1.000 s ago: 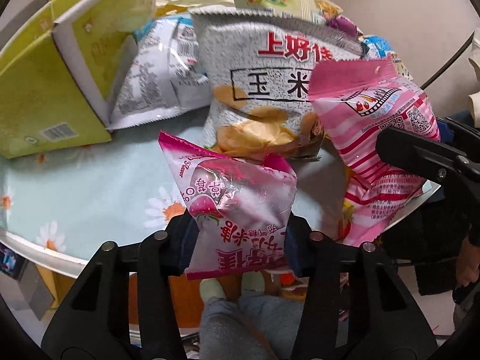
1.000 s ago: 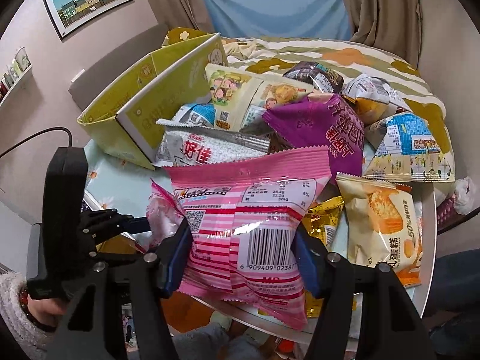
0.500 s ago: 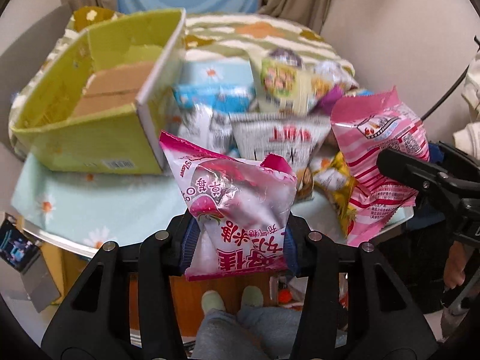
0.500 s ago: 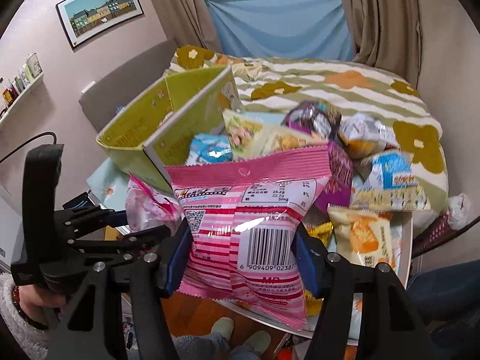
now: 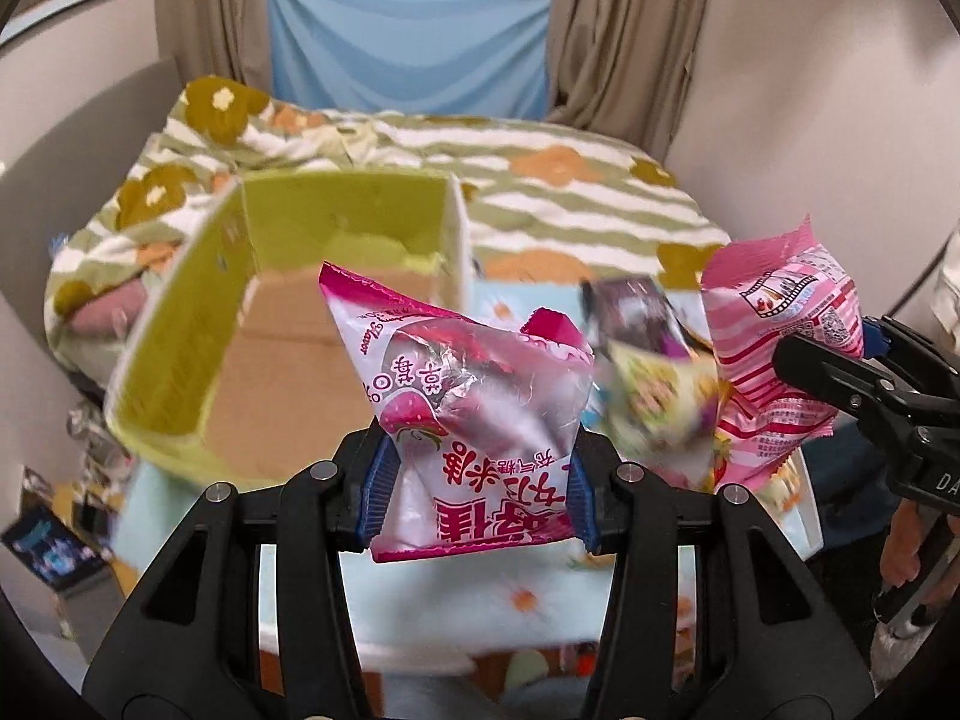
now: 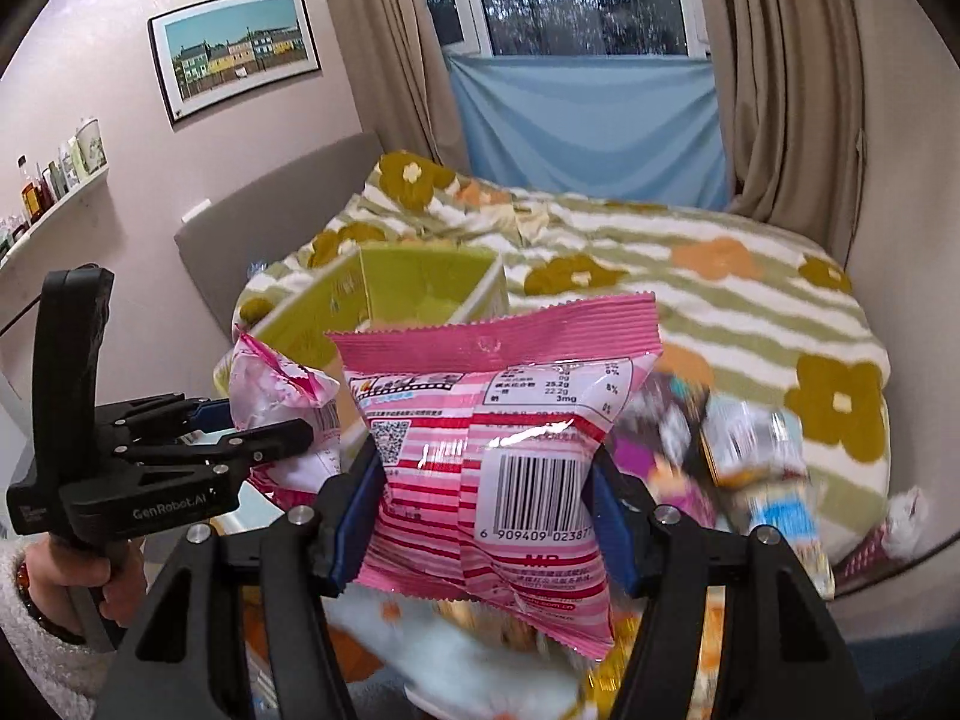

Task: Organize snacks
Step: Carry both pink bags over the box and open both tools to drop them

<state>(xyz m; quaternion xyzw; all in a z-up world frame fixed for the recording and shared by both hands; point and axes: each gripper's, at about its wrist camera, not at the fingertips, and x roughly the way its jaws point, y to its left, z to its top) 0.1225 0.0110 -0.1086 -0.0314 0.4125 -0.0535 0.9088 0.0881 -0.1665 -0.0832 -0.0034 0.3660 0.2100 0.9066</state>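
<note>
Crowding the table (image 5: pixel 516 606): blurred snack pile (image 5: pixel 654 372) beside green box (image 5: pixel 198 324) (open-topped).

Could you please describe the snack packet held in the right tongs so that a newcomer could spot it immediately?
Start at the yellow-green cardboard box before the flowered bed. In front of it, the right tongs grip a pink striped packet. Unlike the silvery pink packet in the left tongs, it has red-and-pink stripes and a large barcode.
</note>
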